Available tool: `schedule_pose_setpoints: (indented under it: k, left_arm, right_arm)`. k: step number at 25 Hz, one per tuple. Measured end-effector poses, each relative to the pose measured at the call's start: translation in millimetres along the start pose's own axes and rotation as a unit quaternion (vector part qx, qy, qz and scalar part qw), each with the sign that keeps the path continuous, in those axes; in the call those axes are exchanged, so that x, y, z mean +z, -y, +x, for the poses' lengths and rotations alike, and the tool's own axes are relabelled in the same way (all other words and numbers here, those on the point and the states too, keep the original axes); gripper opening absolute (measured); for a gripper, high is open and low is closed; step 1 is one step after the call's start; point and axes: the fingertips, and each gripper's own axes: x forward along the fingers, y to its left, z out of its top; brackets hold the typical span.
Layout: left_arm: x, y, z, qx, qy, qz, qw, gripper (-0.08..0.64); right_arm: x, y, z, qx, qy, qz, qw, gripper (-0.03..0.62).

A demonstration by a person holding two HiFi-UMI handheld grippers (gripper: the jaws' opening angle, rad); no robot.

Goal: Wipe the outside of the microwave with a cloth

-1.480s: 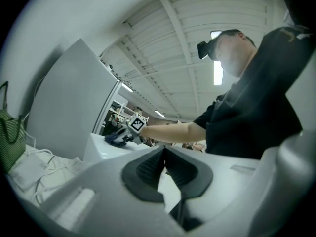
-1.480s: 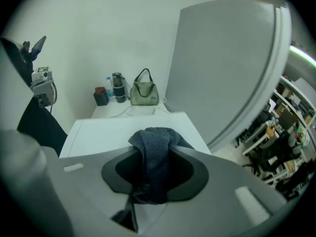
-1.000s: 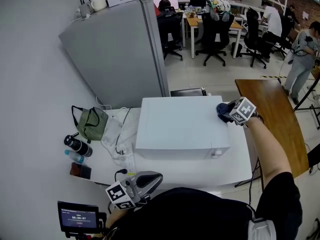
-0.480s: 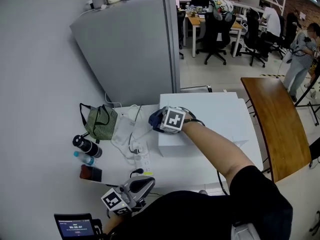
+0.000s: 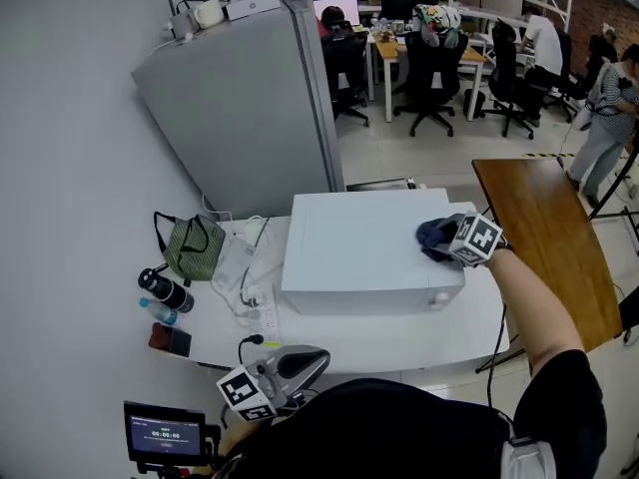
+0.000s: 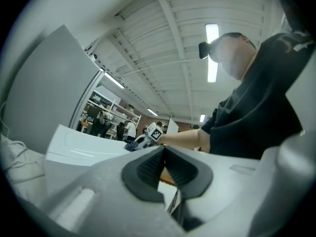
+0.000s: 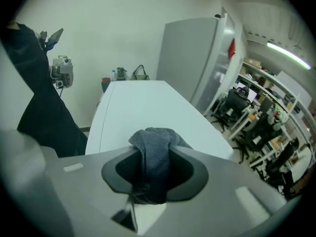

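Head view, clock directions on that frame:

- Microwave (image 5: 359, 247) sits mid-frame on the white desk (image 5: 469, 329), white top facing us, front edge toward 6 o'clock.
- We have the right tongs (image 5: 446, 239) at the microwave's 3 o'clock side, near its front right corner. Jaws are clamped on a bunched dark blue-grey cloth (image 5: 431, 234). In the right gripper view the cloth fills the gap between the pads and bulges out past the tips, with the microwave top running away beyond it. The cloth looks to be resting on the top panel at that edge, but we can't confirm contact.
- Left tongs (image 5: 310, 359) sit low at 6 o'clock, off the desk's front edge, close to our body and well apart from the microwave. Jaws are fully closed, pad on pad, with nothing between them. Left gripper view looks up along the microwave side toward the ceiling lights.
- Grey fridge (image 5: 240, 108) stands at 11 o'clock of the microwave, just behind it.
- At 9 o'clock on the desk: a green bag (image 5: 190, 247), a black bottle (image 5: 160, 289) lying down, and a power strip (image 5: 262, 319) with cables next to the microwave's left side.
- Brown wooden table (image 5: 554, 242) is at 3 o'clock, past the right arm.
- Small screen (image 5: 165, 433) at 7 o'clock, display lit.
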Motion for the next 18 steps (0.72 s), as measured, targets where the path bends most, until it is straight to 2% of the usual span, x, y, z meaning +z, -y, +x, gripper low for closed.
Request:
schedule_pose_setpoints:
  k: [3,5,6,8,10,13,15,18]
  left_arm:
    - [-2.2,12.0,21.5,-0.009,0.008,-0.012,0.9999,0.005]
    - [-0.8,12.6,17.0,-0.004,0.01,-0.014,0.9998,0.004]
    - [-0.1,11.7,10.4,0.0,0.011,-0.014,0.9998,0.004]
    - [1.5,7.5,-8.6,0.008,0.015,-0.01,0.9998,0.004]
    - [3.8,0.2,-33.6,0.014,0.021,-0.002,0.9997,0.004]
    - [7.0,-10.7,-79.4,0.021,0.026,0.003,0.9994,0.004]
    - [8.0,-17.8,-110.4,0.025,0.025,0.001,0.9994,0.003]
    - [15.0,-24.4,-138.2,0.034,0.024,-0.004,0.9991,0.004]
  right_arm:
    - [-49.2,25.0,-35.2,-0.037,-0.019,0.017,0.999,0.114]
    - [-41.9,25.4,-37.2,-0.051,-0.018,0.005,0.999,0.115]
    - [-23.9,18.9,-34.6,-0.052,-0.007,-0.007,0.999,0.115]
    - [39.3,-9.0,-21.2,-0.034,0.042,-0.033,0.998,0.115]
    - [118.5,-56.1,10.7,0.005,0.086,-0.075,0.993,0.115]
    - [224.0,-137.9,84.0,0.061,0.102,-0.152,0.981,0.116]
    - [266.8,-176.0,131.6,0.086,0.09,-0.171,0.977,0.117]
    - [285.5,-193.4,174.4,0.097,0.066,-0.161,0.98,0.117]
